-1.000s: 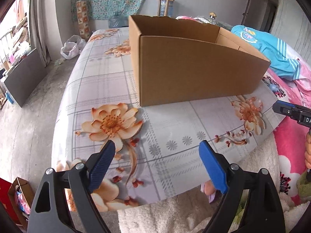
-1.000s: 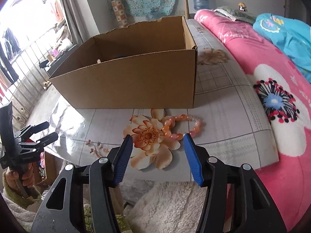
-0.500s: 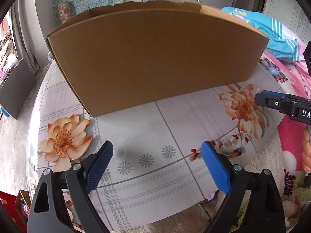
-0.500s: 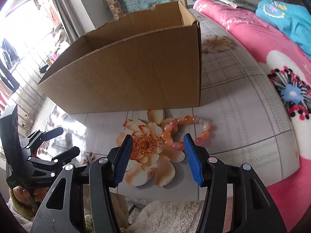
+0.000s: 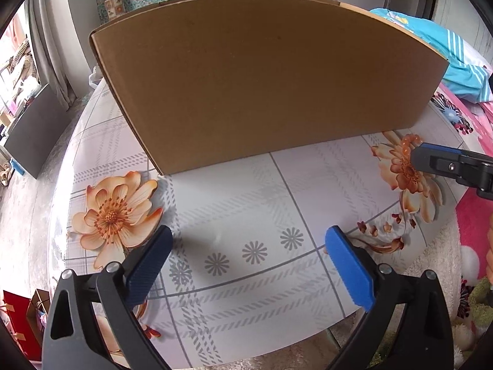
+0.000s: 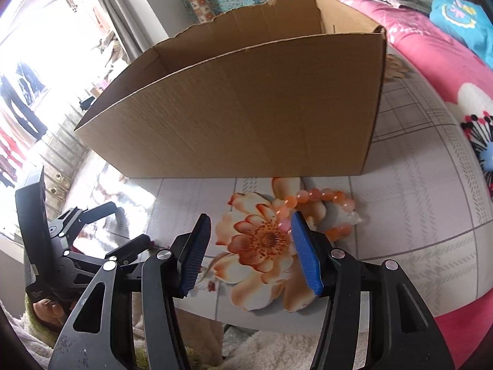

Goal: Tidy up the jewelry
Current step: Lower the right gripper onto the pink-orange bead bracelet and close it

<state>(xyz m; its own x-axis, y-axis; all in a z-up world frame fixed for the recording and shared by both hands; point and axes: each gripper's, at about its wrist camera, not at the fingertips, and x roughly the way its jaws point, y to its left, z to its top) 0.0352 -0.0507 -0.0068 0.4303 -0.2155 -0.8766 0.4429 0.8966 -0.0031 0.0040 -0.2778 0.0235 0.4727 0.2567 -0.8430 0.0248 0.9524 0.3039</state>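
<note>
A bracelet of orange and pink beads [image 6: 320, 197] lies on the flowered table top [image 6: 416, 200], just in front of the cardboard box [image 6: 246, 117] near its right corner. My right gripper [image 6: 250, 219] hovers open over the printed flower. Its right finger [image 6: 303, 246] overlaps the bracelet's left edge, and nothing is pressed between the pads. In the left wrist view, my left gripper [image 5: 248, 237] stands over bare table [image 5: 246, 185] before the box [image 5: 262, 92]. Its jaws are opening wide with nothing between them. A few beads [image 5: 408, 141] show beside the right gripper [image 5: 431, 160].
A pink flowered blanket [image 6: 431, 55] and a blue garment [image 5: 446, 46] lie right of the table. A white fluffy rug [image 6: 277, 348] lies below the table's near edge. My left gripper [image 6: 123, 225] stands at the table's left, a hand [image 6: 46, 308] holding it.
The left gripper has swung right to face the box's front wall, and its jaws have widened. The right gripper has sunk closer to the bracelet, its right finger now over the beads' left edge.
</note>
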